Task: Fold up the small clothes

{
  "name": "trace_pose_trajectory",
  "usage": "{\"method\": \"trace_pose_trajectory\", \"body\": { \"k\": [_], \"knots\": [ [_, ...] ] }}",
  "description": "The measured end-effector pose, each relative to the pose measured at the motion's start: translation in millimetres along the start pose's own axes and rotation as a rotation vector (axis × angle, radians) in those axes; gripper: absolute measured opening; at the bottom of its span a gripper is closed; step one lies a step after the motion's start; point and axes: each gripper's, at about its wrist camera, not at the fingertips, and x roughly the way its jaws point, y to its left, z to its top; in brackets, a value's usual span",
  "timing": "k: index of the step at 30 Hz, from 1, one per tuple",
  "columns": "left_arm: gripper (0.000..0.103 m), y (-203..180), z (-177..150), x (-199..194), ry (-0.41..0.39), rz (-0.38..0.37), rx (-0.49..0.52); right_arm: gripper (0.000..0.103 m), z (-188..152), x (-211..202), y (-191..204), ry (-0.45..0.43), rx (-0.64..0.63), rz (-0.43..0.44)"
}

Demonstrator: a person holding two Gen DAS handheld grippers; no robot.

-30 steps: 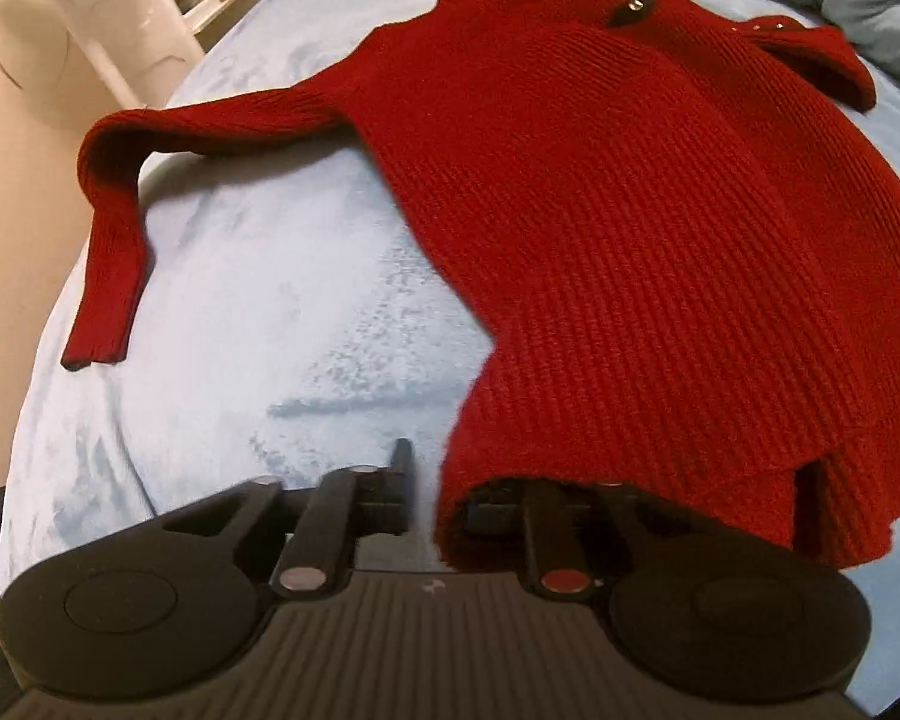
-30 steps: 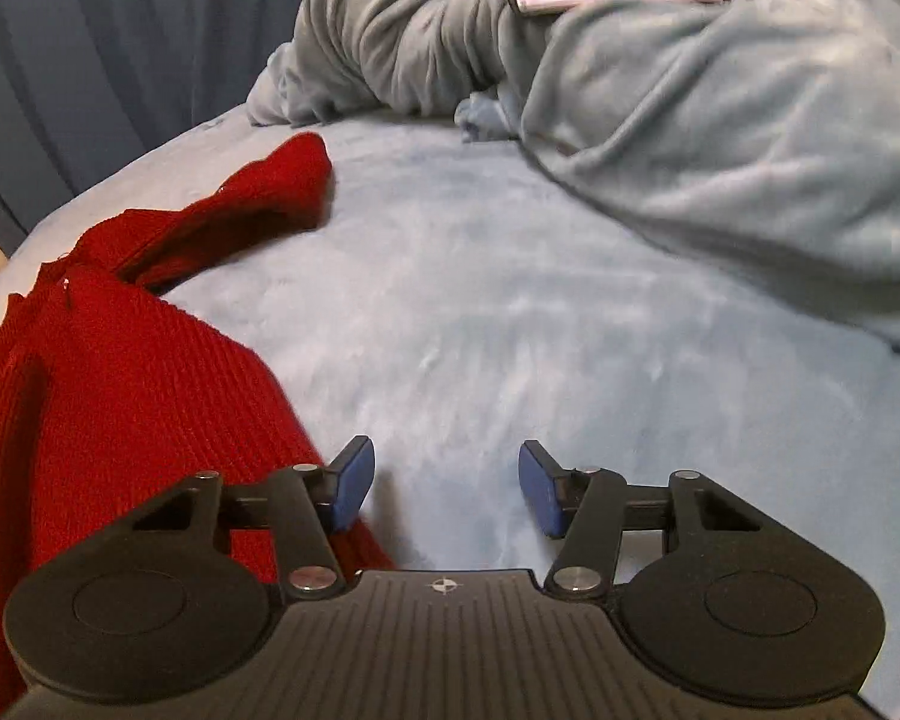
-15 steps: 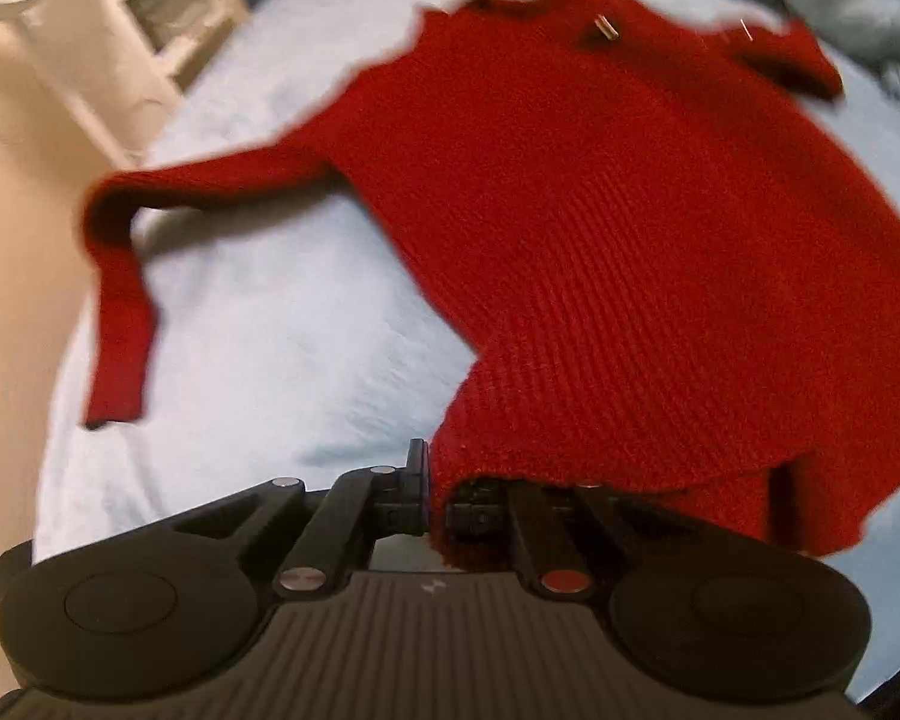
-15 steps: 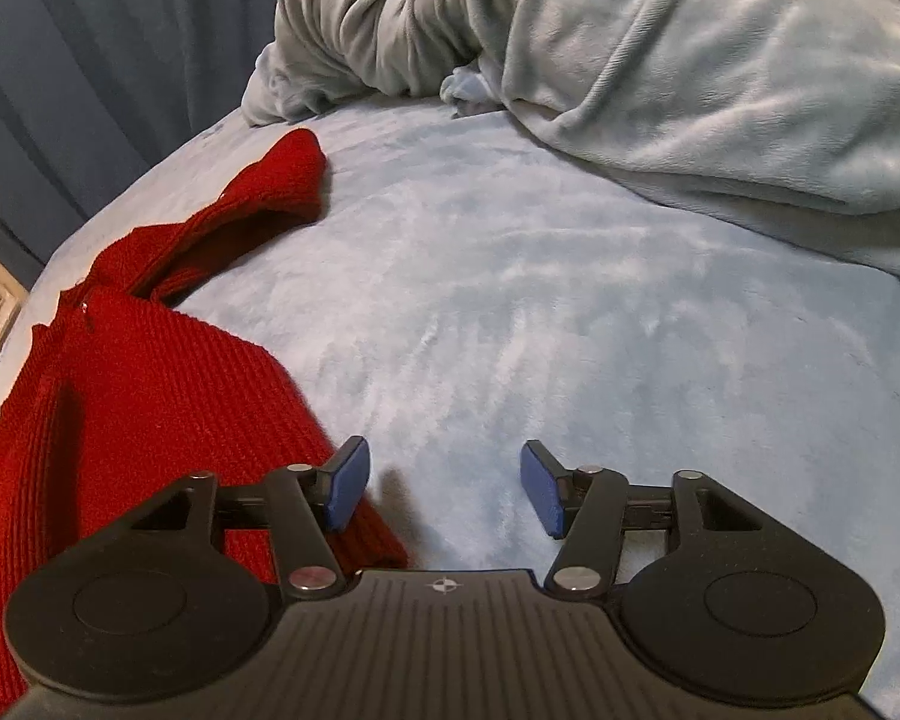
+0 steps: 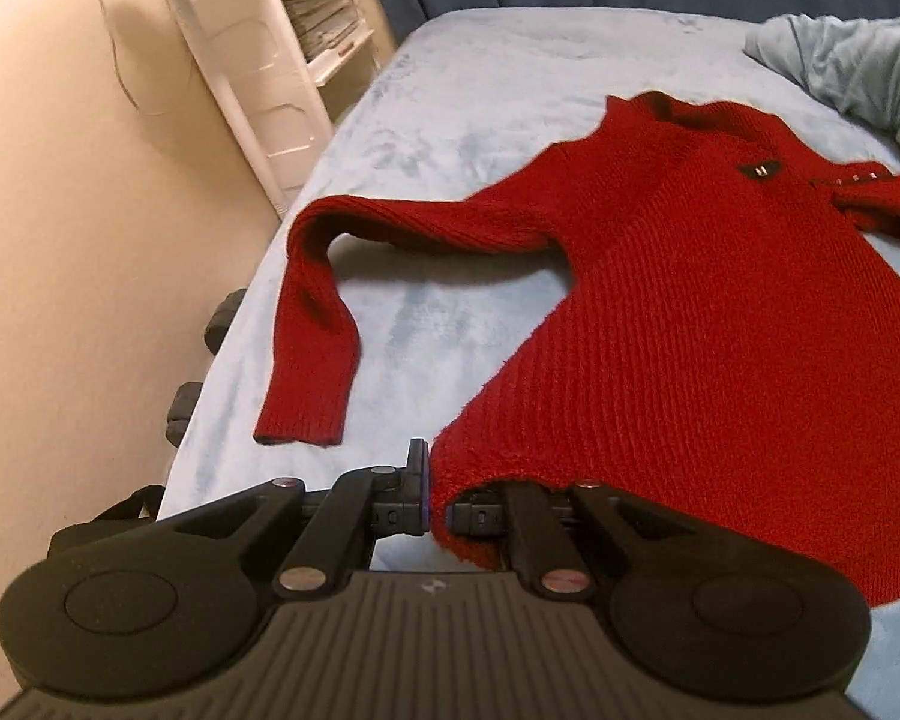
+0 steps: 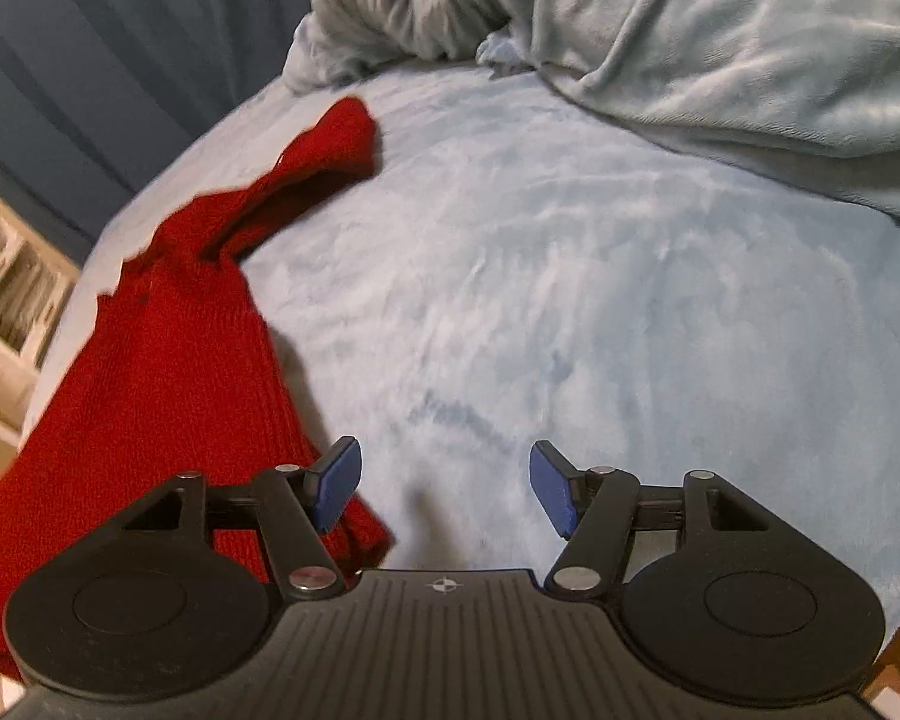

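Folding barely begun — left hand-held gripper (image 5: 437,495) clenched on sweater (image 5: 690,312) hem, right hand-held gripper (image 6: 444,492) released, jaws just widening, empty — sleeves unfolded on bed (image 6: 570,300).

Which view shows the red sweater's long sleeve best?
The left wrist view: the red sweater lies spread on the bed, its long sleeve bent from shoulder to cuff. The right wrist view shows only the sweater's other edge and its far sleeve, not this one.
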Motion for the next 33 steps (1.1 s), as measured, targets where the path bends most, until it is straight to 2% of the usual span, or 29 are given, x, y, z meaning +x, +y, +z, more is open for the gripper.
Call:
{"method": "trace_pose_trajectory", "body": {
  "k": [4,6,8,11,15,17,23,24,25,26,27,29,30,31,33],
  "knots": [
    [0.005,1,6,3,0.016,-0.005,-0.01,0.066,-8,5,20,0.129,-0.121,0.109],
    [0.005,2,5,6,0.025,-0.006,-0.012,0.069,-18,7,39,0.187,-0.227,0.127],
    [0.005,2,2,11,0.042,-0.012,-0.02,0.07,-27,14,59,0.216,-0.352,0.053],
    [0.005,4,-2,15,0.055,-0.02,-0.028,0.07,-39,33,76,0.292,-0.466,-0.061],
    [0.005,5,-3,18,0.059,-0.034,-0.022,0.069,-38,32,77,0.13,-0.406,-0.096],
    [0.005,2,-5,21,0.068,-0.04,-0.009,0.072,-30,36,74,0.048,-0.376,-0.127],
    [0.005,-22,-22,27,0.081,-0.035,0.073,0.071,-25,44,84,-0.137,-0.489,-0.103],
    [0.005,-26,-25,28,0.084,-0.035,0.084,0.067,-25,47,85,-0.141,-0.506,-0.091],
    [0.005,-31,-30,31,0.093,-0.037,0.096,0.025,-25,48,84,-0.136,-0.511,-0.065],
    [0.005,-34,-33,33,0.101,-0.042,0.102,0.009,-20,48,83,-0.12,-0.5,-0.023],
    [0.005,-38,-37,35,0.107,-0.045,0.108,0.009,-15,43,81,-0.129,-0.465,-0.01],
    [0.007,-47,-43,39,0.108,-0.048,0.122,0.006,-2,19,68,-0.226,-0.35,0.014],
    [0.013,-53,-46,41,0.114,-0.057,0.128,0.005,9,6,55,-0.275,-0.249,0.011],
    [0.028,-57,-48,44,0.125,-0.071,0.127,0.0,20,-5,37,-0.316,-0.135,-0.01],
    [0.044,-72,-56,52,0.15,-0.065,0.133,0.0,37,-23,-11,-0.424,0.106,-0.175]
  ]
}}
